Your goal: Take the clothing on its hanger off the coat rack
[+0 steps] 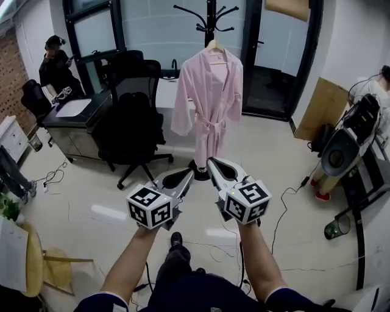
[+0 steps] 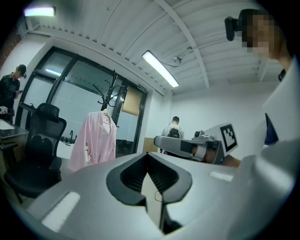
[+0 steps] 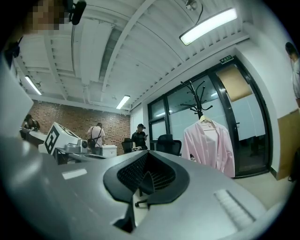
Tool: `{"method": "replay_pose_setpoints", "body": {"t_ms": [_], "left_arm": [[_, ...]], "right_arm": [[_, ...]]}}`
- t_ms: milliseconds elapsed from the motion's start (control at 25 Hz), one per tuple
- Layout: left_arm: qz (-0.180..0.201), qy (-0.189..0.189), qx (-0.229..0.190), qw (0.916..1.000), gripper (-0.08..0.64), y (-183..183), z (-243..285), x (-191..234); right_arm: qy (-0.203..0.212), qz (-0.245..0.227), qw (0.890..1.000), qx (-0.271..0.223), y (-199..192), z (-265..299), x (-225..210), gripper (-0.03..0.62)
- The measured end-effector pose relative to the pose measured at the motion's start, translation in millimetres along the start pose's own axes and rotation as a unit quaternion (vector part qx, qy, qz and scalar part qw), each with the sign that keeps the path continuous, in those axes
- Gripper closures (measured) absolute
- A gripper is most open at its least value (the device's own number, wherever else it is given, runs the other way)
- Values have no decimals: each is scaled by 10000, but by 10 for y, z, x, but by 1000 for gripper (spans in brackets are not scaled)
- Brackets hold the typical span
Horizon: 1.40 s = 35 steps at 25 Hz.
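Obs. Pink robe [image 1: 207,97] hangs on a pale wooden hanger [image 1: 214,46] from the black coat rack [image 1: 210,15]. It is at the far centre of the room, well apart from me. It hangs clear of the floor, just right of a black office chair [image 1: 131,116]. I cannot tell from here which branch carries the hook.

Look of the thing: pale pink, thin cloth, long sleeves hanging straight down. The front is overlapped and held by a belt [image 1: 206,125] knotted at the waist.

Fingers: the left gripper [image 1: 187,175] has its fingers together, nothing between them. The right gripper [image 1: 213,163] is the same, fingers closed on nothing. Both are held level, side by side, near me, aimed towards the robe.

Handling, my estimate: the robe is light and limp. Pinching cloth alone would only drag it off the hanger's shoulders, and it looks smooth enough to slide. The hanger is the stiff part. The best hold is at its neck, just below the hook, or on one shoulder arm through the cloth. The second pair of fingers can steady the other shoulder or gather the body so it does not swing. The hook must go up and off the branch, not straight out. A sideways tug could rock the freestanding rack.
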State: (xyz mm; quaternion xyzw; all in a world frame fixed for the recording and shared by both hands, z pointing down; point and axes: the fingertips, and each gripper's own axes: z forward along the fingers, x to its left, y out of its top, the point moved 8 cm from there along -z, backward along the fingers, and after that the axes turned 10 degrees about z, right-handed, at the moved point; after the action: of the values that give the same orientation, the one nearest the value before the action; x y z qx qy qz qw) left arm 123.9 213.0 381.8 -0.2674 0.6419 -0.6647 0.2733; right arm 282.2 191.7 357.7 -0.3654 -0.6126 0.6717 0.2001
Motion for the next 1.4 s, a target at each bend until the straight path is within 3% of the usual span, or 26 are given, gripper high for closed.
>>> {"method": "replay_pose_setpoints", "body": {"t_ms": [400,960,1120,1400], "left_arm": [[106,-119,-148,9998,548,80,605,788],[309,-582,-214,9976,548,357,1317,2172],[387,-646,-261,9968,548,423,1492,2434],[483,-638,-475,9957,548,590,1840,2763]], "right_arm": [[-273,-131,9995,64,128,615,-565,591],[-833,-175,9963,-140,444,1827,-1181,591],[-1047,-506,9932,-55,479,2055,-1237,591],[-1090,-431,9930,-124,583,2317,-1518,591]]}}
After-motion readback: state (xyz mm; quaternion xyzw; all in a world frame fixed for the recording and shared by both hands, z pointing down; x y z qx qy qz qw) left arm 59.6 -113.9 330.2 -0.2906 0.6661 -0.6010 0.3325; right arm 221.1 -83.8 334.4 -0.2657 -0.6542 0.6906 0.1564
